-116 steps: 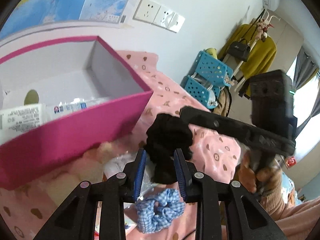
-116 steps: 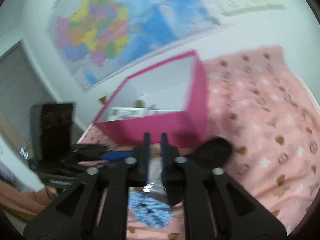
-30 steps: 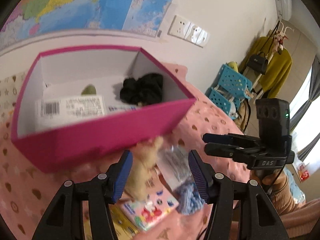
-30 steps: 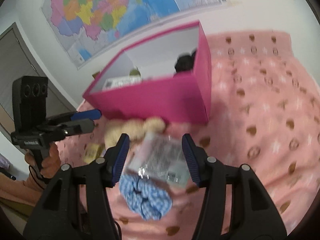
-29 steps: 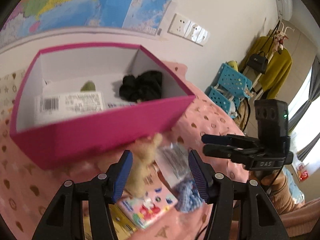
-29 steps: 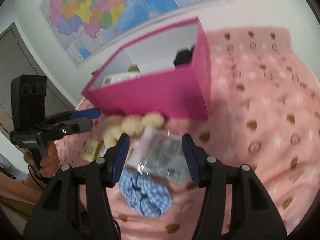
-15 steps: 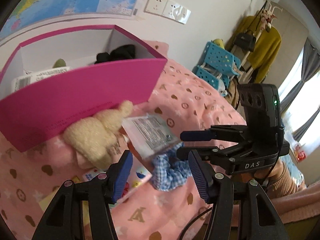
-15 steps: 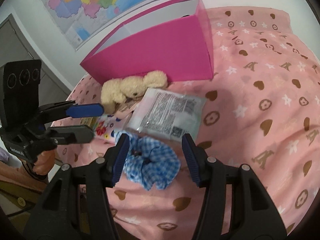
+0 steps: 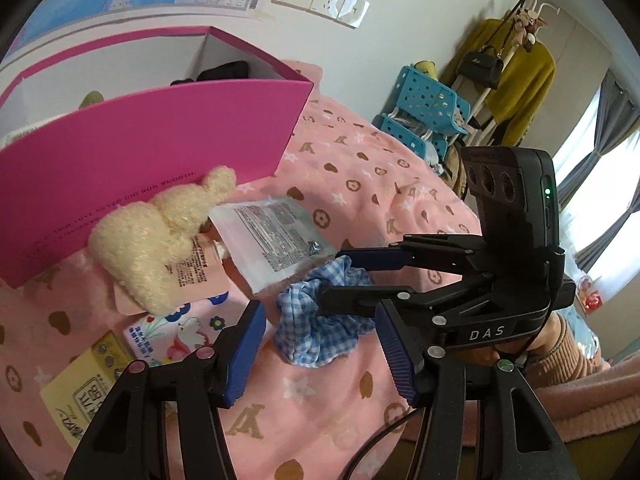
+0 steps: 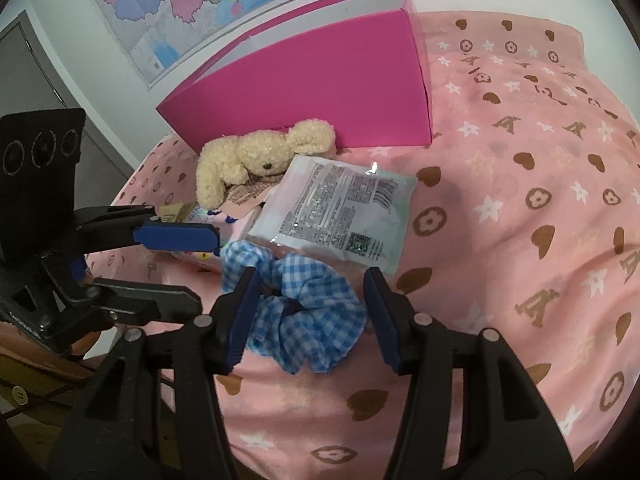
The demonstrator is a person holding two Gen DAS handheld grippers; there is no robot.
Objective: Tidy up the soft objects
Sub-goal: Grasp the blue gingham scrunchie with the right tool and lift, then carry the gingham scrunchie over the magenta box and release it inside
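The right claw (image 10: 310, 316) has dropped low over the bed and its jaws have just been closing around the blue checked scrunchie (image 10: 304, 304), which sits between them; the pads look not yet pressed on it. So a pickup seems begun. The left claw (image 9: 320, 348) hangs half open, empty, just beside. Beyond lie the plastic packet (image 10: 340, 212), toy bear (image 10: 256, 156) and pink box (image 10: 312, 80).

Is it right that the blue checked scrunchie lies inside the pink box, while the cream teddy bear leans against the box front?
Not quite. The scrunchie lies on the pink bedcover outside the pink box, as the right wrist view shows. The teddy bear does lean against the box front.
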